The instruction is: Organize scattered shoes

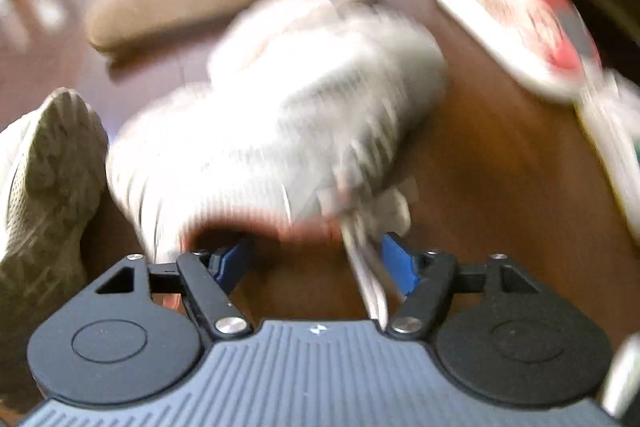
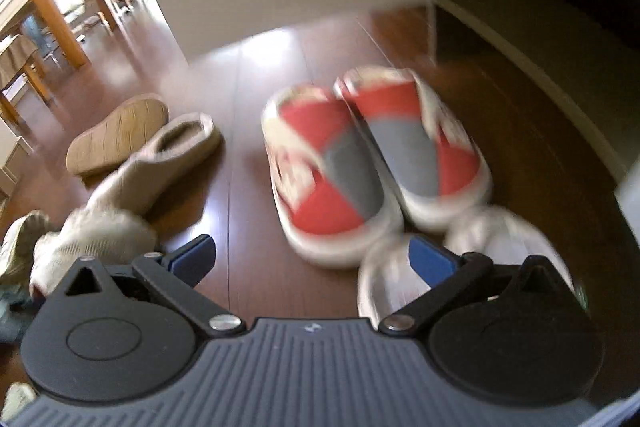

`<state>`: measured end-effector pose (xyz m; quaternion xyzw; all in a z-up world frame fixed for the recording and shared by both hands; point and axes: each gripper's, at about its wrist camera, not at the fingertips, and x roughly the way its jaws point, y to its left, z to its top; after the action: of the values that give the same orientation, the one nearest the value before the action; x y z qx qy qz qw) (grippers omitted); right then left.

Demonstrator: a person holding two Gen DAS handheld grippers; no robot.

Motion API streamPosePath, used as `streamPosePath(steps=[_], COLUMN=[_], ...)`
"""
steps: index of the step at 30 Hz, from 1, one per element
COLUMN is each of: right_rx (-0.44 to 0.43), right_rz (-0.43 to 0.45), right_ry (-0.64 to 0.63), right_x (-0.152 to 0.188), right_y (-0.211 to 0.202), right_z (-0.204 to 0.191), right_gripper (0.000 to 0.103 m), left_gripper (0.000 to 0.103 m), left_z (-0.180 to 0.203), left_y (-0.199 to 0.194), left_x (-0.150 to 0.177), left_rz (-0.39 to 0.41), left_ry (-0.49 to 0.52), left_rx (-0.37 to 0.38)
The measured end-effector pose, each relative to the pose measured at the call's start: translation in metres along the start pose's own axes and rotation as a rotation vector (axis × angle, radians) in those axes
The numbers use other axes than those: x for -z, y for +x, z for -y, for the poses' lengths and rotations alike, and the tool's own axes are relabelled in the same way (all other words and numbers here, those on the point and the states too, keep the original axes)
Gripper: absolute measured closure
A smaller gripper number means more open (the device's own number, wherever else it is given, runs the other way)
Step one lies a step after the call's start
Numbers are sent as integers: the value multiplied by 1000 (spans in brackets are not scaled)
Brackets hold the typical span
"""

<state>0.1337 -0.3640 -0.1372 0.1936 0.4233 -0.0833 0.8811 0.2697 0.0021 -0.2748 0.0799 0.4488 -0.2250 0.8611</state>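
Sneaker [image 1: 280, 115] lies just ahead of our left gripper [image 1: 316, 263] — jaws spread, holding nothing — its long axis slanting up-right across the floor [image 1: 500, 187]. Our right gripper [image 2: 312, 259], likewise released, faces the paired red slippers [image 2: 372, 155].

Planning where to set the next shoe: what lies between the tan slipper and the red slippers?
Bare wood floor separates the tan slipper from the red slippers, in the right wrist view.
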Motion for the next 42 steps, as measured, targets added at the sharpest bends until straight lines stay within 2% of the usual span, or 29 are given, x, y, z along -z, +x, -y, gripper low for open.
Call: streamPosePath(steps=[2, 3, 4, 5, 6, 7, 9, 11, 14, 15, 16, 17, 18, 19, 20, 24, 27, 29, 32, 34, 36, 38, 40, 42], right_rx=[10, 12, 9, 10, 13, 8, -10, -31, -64, -79, -100, -117, -127, -136, -150, -236, -244, -245, -254, -234, -163, -91, -51, -29], right_rz=[-40, -62, -71, -73, -72, -69, -57, -43, -21, -17, -15, -20, -31, -42, -57, -112, -126, -117, -100, -97, -94, -72, -52, -37], right_ry=[53, 81, 92, 89, 79, 68, 49, 31, 8, 5, 8, 9, 6, 2, -7, -157, -293, -388, -468, -511, -585, -622, -634, -631], right_x=[13, 20, 24, 28, 31, 31, 30, 30, 31, 31, 33, 36, 39, 42, 45, 63, 74, 80, 86, 89, 96, 102, 105, 105], right_y=[-6, -10, -11, -14, -18, -20, -24, -31, -47, -54, -60, -64, -66, -68, -70, -67, -54, -36, -3, 15, 49, 71, 78, 74], right_z=[3, 5, 4, 4, 2, -1, -7, -12, -21, -23, -25, -27, -30, -32, -36, -66, -93, -119, -151, -164, -187, -198, -199, -195], right_gripper=[1, 1, 1, 1, 1, 1, 1, 1, 1, 1, 1, 1, 1, 1, 1, 1, 1, 1, 1, 1, 1, 14, 35, 41], left_gripper=[31, 36, 48, 53, 76, 88, 90, 90, 90, 86, 77, 76, 65, 58, 59, 57, 56, 45, 44, 44, 44, 43, 43, 43], left_z=[-6, -10, -14, -19, -24, -27, -27, -20, 1, 9, 17, 29, 39, 47, 53, 49, 39, 38, 27, 21, 10, 4, -3, -8], left_y=[3, 4, 3, -1, -5, -9, -24, -49, -63, -66, -69, -66, -62, -59, -59, -87, -131, -160, -197, -217, -229, -234, -231, -225], left_x=[-3, -5, -9, -15, -21, -26, -38, -59, -66, -66, -67, -67, -65, -64, -63, -65, -67, -70, -68, -68, -66, -69, -76, -80], left_rz=[64, 87, 92, 78, 64, 59, 63, 43, -54, -91, -128, -182, -222, -242, -269, -337, -324, -312, -288, -264, -247, -237, -219, -230], left_ry=[-38, -53, -49, -26, -2, 25, 107, 244, 397, 445, 493, 520, 526, 545, 554, 480, 470, 473, 447, 412, 366, 350, 318, 278], left_rx=[3, 8, 41, 106, 170, 215, 278, 377, 480, 511, 541, 532, 501, 465, 427, 379, 325, 273, 204, 163, 144, 123, 100, 108])
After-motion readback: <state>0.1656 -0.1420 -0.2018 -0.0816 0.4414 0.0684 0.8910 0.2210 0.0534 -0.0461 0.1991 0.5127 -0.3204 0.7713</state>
